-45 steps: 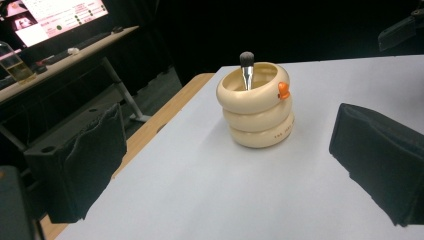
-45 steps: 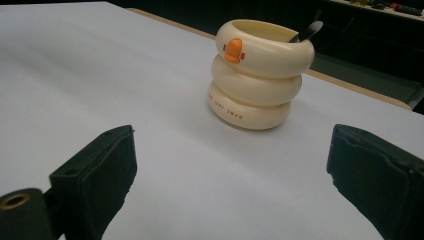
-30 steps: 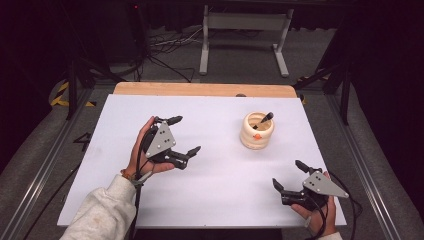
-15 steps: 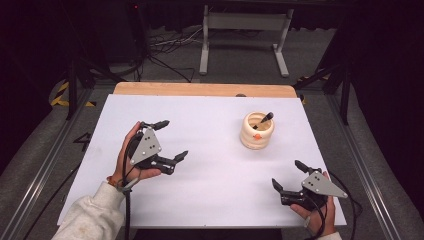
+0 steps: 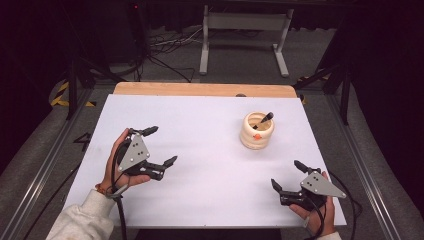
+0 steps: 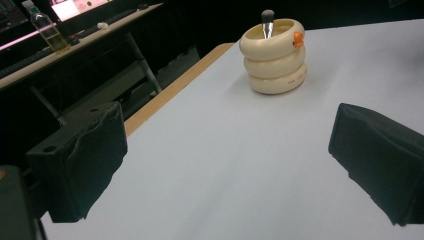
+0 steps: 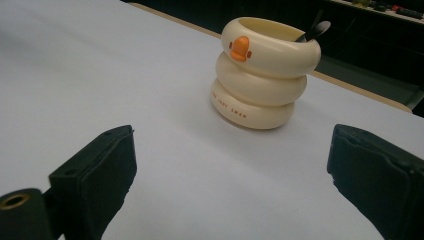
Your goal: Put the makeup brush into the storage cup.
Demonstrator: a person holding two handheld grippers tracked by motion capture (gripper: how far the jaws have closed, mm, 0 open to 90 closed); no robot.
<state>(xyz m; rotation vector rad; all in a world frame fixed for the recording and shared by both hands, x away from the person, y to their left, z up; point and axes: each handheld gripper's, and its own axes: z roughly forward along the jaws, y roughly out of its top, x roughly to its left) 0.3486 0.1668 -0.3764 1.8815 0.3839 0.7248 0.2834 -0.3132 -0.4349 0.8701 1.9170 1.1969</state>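
Dark room beyond, cables on the floor and a metal stand [image 5: 243, 40] past the far edge. White desk [image 5: 200, 135] with a bare wooden strip along its far edge.

Cream holder [image 5: 257, 131], three stacked rings, orange duck bill on the top ring: stands upright right of centre, nearer the far edge, well apart from both tools. Faint lettering on its bottom ring, too small to read. Black-handled brush [image 5: 263, 120] stands in it, leaning toward the far right corner; bristle tip up in the left gripper view.

Left tool [image 5: 156, 147]: held near the left edge, about mid-depth, jaws spread wide with nothing between them, pointing toward the holder. Grey plate on top.

Right tool [image 5: 286, 176]: near the front right corner, jaws likewise spread and empty, aimed at the holder. Cable trails off the front edge.
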